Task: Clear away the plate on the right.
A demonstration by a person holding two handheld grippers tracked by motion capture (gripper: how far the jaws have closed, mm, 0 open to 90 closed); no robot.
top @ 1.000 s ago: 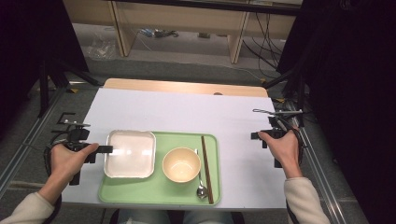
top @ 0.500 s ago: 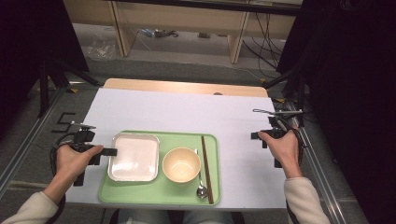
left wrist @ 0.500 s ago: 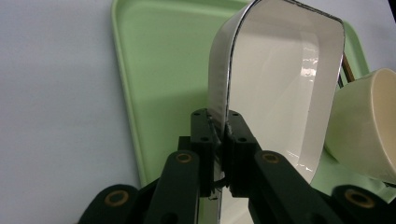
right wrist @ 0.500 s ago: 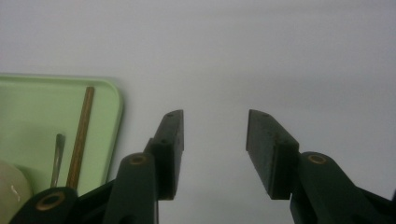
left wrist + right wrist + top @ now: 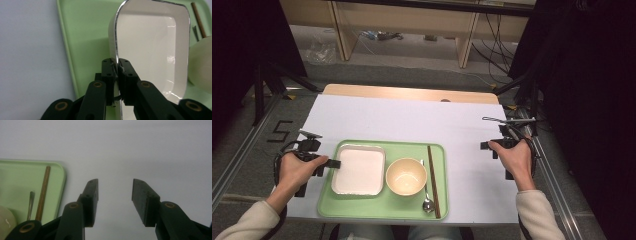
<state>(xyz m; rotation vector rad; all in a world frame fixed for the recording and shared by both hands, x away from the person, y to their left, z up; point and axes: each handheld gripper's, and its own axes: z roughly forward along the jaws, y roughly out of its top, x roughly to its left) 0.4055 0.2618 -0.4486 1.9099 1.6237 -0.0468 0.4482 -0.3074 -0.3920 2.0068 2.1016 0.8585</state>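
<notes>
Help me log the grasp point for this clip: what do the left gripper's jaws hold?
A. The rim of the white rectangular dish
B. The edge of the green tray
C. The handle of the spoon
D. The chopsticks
A: in the left gripper view the left gripper has its black jaws pinched shut on the thin rim of the white rectangular dish, which sits in the green tray.

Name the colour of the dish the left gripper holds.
White, with a thin dark rim; the dish shows best in the left gripper view.
</notes>
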